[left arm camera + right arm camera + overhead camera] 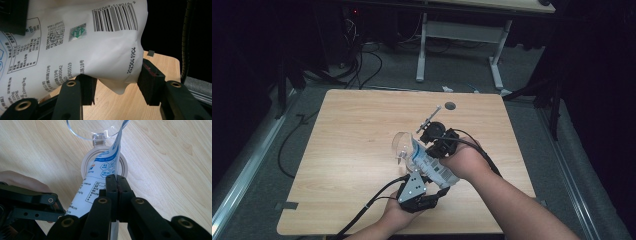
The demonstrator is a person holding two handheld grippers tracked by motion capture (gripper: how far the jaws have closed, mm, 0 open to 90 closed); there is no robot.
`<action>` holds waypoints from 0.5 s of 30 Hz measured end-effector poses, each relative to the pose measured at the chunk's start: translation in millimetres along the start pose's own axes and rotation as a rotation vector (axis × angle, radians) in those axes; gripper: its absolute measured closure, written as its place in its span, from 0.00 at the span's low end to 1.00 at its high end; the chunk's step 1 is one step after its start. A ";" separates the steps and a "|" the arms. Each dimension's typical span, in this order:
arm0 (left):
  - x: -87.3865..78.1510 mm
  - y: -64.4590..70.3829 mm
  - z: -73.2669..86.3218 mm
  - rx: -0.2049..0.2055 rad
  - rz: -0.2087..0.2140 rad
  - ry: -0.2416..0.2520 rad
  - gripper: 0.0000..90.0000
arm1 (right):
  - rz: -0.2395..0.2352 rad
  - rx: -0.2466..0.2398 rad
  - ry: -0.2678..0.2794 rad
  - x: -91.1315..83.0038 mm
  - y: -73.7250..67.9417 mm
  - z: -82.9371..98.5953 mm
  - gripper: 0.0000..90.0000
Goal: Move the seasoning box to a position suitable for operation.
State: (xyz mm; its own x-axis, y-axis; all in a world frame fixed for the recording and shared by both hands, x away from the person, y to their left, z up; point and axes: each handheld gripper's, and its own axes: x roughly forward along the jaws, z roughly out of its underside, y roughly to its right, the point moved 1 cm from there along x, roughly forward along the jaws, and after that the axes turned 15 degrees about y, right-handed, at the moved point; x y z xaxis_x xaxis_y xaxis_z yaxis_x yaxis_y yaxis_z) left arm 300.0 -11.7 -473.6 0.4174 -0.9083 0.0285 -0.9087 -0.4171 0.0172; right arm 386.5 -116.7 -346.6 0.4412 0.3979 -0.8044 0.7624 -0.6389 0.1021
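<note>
A white bag [428, 164] with blue print hangs tilted over the middle of the wooden table [352, 150], its upper end at a clear stemmed plastic cup [401, 146]. My right gripper [423, 150] is shut on the bag's thin edge [113, 160], its jaws pressed together [116, 182]; the cup's bowl [95, 130] and round foot [86, 167] lie just beyond. My left gripper [438, 190] holds the bag's bulging lower end [100, 50]. Its jaws stand wide apart [117, 85], one pad against each side of the bag.
A small grey round mark [450, 106] sits near the table's far edge. Beyond the table are a white desk frame [422, 45], cables on the floor [362, 65] and dark surroundings. Bare wood lies to the left of the cup.
</note>
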 end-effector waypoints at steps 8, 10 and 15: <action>0.3 0.2 0.3 0.000 0.002 0.000 0.59 | -0.002 0.001 -0.001 0.1 0.5 0.3 1.00; 0.2 0.1 0.2 -0.001 0.001 0.001 0.59 | -0.002 0.000 0.000 0.2 0.5 0.2 1.00; 0.9 -0.5 0.5 -0.010 0.005 0.002 0.59 | -0.001 0.004 -0.003 0.7 0.8 0.4 1.00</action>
State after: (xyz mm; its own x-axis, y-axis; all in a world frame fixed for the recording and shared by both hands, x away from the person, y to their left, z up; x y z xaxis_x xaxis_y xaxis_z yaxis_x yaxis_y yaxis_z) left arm 300.8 -12.3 -474.1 0.4131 -0.9102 0.0306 -0.9106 -0.4124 0.0269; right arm 387.3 -117.2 -347.2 0.4389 0.3964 -0.8064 0.7609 -0.6413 0.0990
